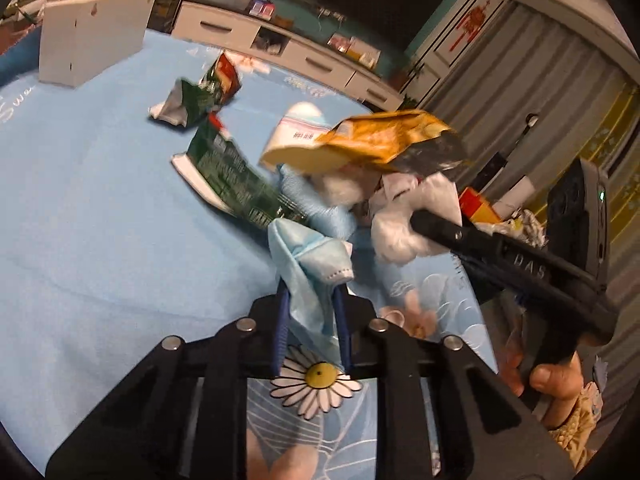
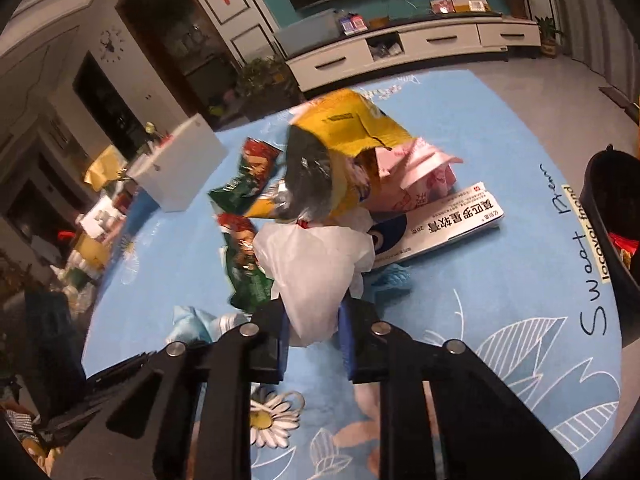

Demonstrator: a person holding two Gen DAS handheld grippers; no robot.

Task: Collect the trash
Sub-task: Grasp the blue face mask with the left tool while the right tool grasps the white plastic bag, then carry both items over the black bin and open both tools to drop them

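Note:
My left gripper (image 1: 310, 300) is shut on a light blue face mask (image 1: 308, 260) and holds it above the blue tablecloth (image 1: 100, 220). My right gripper (image 2: 314, 316) is shut on a white plastic bag (image 2: 316, 264) with a yellow snack wrapper (image 2: 340, 144) bunched above it. The right gripper also shows in the left wrist view (image 1: 416, 220), holding the white bag (image 1: 400, 236) and yellow wrapper (image 1: 384, 140). Green snack wrappers (image 1: 224, 172) lie on the cloth, also seen in the right wrist view (image 2: 244, 264).
A white box (image 1: 88, 36) stands at the far left of the table. A flattened medicine box (image 2: 448, 220) and pink paper (image 2: 416, 172) lie on the cloth. A black bin (image 2: 616, 216) sits at the right edge. A white TV cabinet (image 2: 400, 44) stands behind.

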